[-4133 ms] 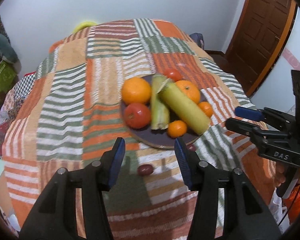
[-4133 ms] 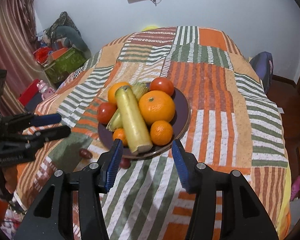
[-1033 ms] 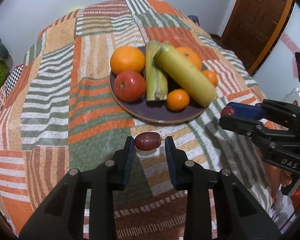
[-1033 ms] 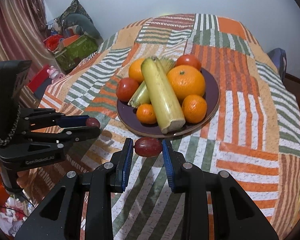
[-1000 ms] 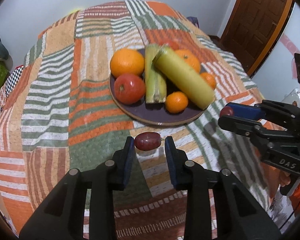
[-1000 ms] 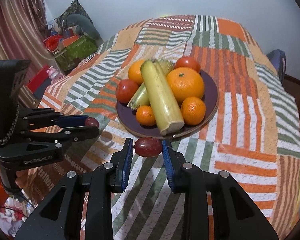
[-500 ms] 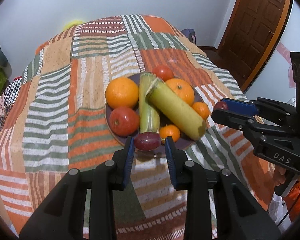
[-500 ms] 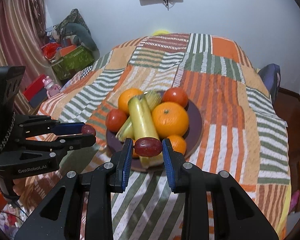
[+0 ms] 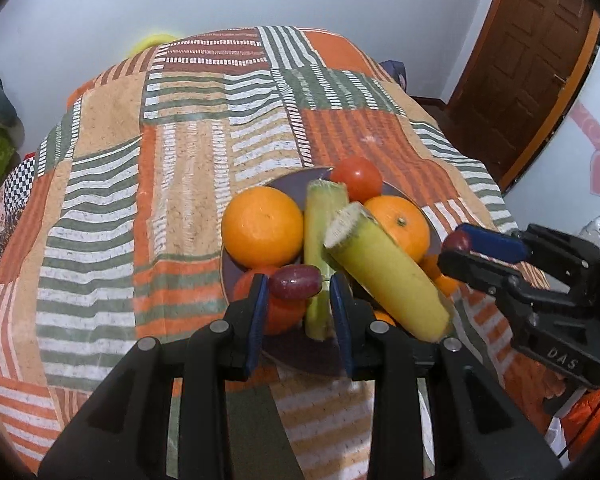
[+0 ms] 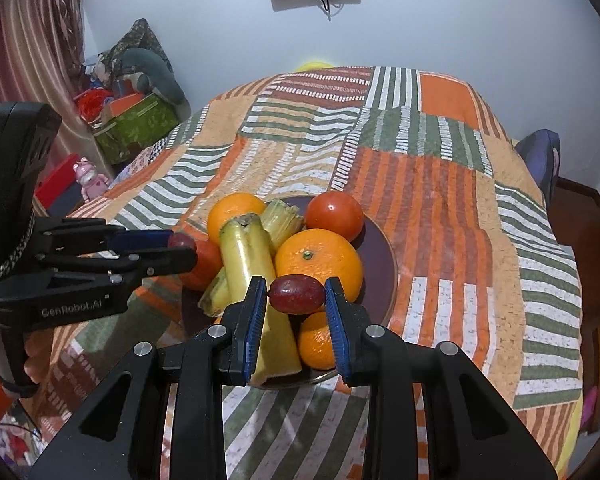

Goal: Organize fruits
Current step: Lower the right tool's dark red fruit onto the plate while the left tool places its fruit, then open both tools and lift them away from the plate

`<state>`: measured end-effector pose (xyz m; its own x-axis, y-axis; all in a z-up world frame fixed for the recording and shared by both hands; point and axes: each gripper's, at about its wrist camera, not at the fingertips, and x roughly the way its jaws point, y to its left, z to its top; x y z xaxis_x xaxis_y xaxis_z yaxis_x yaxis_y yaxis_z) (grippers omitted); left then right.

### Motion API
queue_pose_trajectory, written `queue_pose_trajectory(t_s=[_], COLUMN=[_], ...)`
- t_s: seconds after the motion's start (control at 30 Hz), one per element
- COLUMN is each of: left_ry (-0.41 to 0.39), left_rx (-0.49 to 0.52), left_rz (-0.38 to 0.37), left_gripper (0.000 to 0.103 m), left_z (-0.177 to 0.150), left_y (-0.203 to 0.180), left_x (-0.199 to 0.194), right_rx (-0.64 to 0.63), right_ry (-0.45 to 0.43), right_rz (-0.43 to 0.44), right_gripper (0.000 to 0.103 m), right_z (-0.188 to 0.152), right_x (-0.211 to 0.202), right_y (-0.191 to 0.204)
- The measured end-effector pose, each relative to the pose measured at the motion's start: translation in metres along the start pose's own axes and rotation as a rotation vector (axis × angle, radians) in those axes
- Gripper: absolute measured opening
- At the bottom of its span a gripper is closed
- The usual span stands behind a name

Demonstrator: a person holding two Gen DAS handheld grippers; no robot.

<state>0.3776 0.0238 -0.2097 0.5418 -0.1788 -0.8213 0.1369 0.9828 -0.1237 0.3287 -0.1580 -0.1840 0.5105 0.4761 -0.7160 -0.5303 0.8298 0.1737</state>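
Our left claw (image 9: 296, 288) is clamped on a dark red grape (image 9: 295, 281), the blue pads pressing its two ends. Our right claw (image 10: 296, 294) grips a second grape (image 10: 297, 294) the same way. Both grapes hang in the air above the near part of a dark plate (image 10: 382, 264) that sits on the surface under a striped patchwork cloth (image 10: 440, 184).

Just beyond the left claw we see a large orange (image 9: 262, 232), a green stalk (image 9: 324, 216) and a thick yellow stalk (image 9: 388, 276) leaning across the pile; a tomato (image 9: 356, 179) lies at the far side. Below the left claw, a red fruit (image 9: 280, 312) is partly hidden.

Beyond the right claw lies another orange (image 10: 318, 258), with a small tangerine (image 10: 316, 346) beneath the claw's right finger. From the right camera, the left claw enters from the left, its grape beside the plate's left edge.
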Motion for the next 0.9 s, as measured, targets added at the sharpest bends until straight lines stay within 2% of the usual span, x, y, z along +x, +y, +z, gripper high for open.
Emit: queue_pose_trajectory(t_s=[0.5, 0.6, 0.7, 0.9], left_ry=[-0.015, -0.027, -0.034, -0.063], left_rx=[-0.003, 0.004, 0.008, -0.027], left_rz=[0.006, 0.022, 0.026, 0.049], left_gripper=[0.033, 0.04, 0.041, 0.041], left_z=[0.003, 0.0, -0.002, -0.004], left_y=[0.002, 0.003, 0.003, 0.008], left_x=[0.018, 0.019, 0.019, 0.007], right_rx=[0.028, 0.04, 0.059, 0.073], right_ry=[0.03, 0.052, 0.058, 0.049], right_rz=[0.009, 0.009, 0.008, 0.007], right_gripper=[0.028, 0.034, 0.041, 0.042], right_z=[-0.004, -0.003, -0.003, -0.002], right_x=[0.019, 0.02, 0.021, 0.016], right_y=[-0.012, -0.015, -0.02, -0.022])
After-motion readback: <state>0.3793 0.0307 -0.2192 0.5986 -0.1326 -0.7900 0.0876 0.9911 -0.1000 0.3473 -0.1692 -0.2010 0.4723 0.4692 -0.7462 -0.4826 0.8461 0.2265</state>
